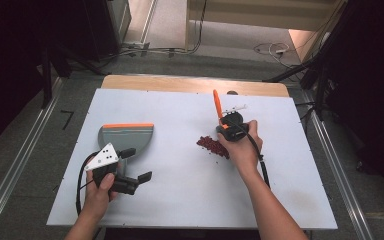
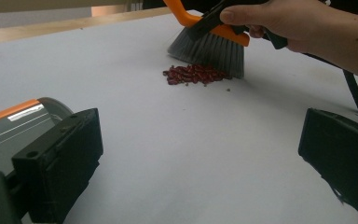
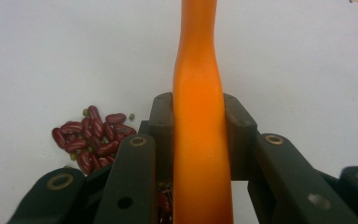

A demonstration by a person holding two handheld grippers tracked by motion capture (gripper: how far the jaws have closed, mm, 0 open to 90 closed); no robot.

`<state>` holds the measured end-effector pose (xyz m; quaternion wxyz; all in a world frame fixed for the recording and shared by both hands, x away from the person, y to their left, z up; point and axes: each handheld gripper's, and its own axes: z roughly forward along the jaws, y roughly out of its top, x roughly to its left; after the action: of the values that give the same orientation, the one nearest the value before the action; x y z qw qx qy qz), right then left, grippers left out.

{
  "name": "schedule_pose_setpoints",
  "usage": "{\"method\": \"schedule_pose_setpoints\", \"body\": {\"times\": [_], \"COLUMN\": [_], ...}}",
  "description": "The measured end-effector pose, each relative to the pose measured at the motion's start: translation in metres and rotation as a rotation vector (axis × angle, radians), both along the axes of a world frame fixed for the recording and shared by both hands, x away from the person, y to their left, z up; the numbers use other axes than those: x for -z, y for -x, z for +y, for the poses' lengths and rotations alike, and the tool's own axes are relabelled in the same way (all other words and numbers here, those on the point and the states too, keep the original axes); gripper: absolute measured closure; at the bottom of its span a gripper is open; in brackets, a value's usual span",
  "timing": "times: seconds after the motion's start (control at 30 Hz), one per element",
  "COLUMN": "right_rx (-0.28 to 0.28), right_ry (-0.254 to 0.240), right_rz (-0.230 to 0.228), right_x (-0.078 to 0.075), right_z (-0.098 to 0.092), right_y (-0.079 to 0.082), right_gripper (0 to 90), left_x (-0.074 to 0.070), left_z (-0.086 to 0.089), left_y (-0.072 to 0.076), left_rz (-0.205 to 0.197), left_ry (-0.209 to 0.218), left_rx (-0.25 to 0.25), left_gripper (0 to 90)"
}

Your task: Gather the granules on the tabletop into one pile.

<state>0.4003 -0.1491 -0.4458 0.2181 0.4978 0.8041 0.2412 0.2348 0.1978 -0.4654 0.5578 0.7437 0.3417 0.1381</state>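
- Right gripper (image 1: 226, 125): jaws clamped on the orange handle of the brush (image 3: 199, 140); bristles (image 2: 209, 49) rest on the tabletop (image 1: 180, 200) just behind the beans (image 2: 193, 74), placed to push them.
- Left gripper (image 1: 132, 177): jaws spread wide, nothing between them, beside the dustpan (image 1: 126, 137).
- Dustpan: well apart from the beans, orange lip at its far edge, probably waiting to receive them.
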Motion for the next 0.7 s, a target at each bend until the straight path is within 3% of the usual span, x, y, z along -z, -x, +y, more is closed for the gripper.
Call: {"method": "schedule_pose_setpoints", "body": {"times": [0.17,0.23,0.33,0.53,0.7], "right_rx": [-0.023,-0.062,-0.19,-0.511,-0.659], "right_ry": [-0.02,-0.036,-0.061,-0.033,-0.1], "right_rz": [-0.024,-0.031,-0.015,0.026,0.127], "right_x": [-0.011,-0.017,-0.024,-0.024,-0.013], "right_z": [-0.008,-0.012,-0.014,0.003,0.014], "right_y": [0.005,0.008,0.016,0.044,0.048], "right_gripper": [68.7,68.6,68.6,68.6,68.6], "left_x": [0.0,0.0,0.0,0.0,0.0], "left_z": [0.001,0.001,0.001,-0.001,-0.001], "left_y": [0.0,0.0,0.0,0.0,0.001], "left_rz": [0.002,0.002,0.003,0.003,0.002], "left_ry": [0.001,0.001,-0.002,-0.007,-0.003], "left_rx": [-0.003,-0.004,-0.003,-0.002,-0.001], "left_gripper": [0.4,0.4,0.4,0.4,0.4]}}
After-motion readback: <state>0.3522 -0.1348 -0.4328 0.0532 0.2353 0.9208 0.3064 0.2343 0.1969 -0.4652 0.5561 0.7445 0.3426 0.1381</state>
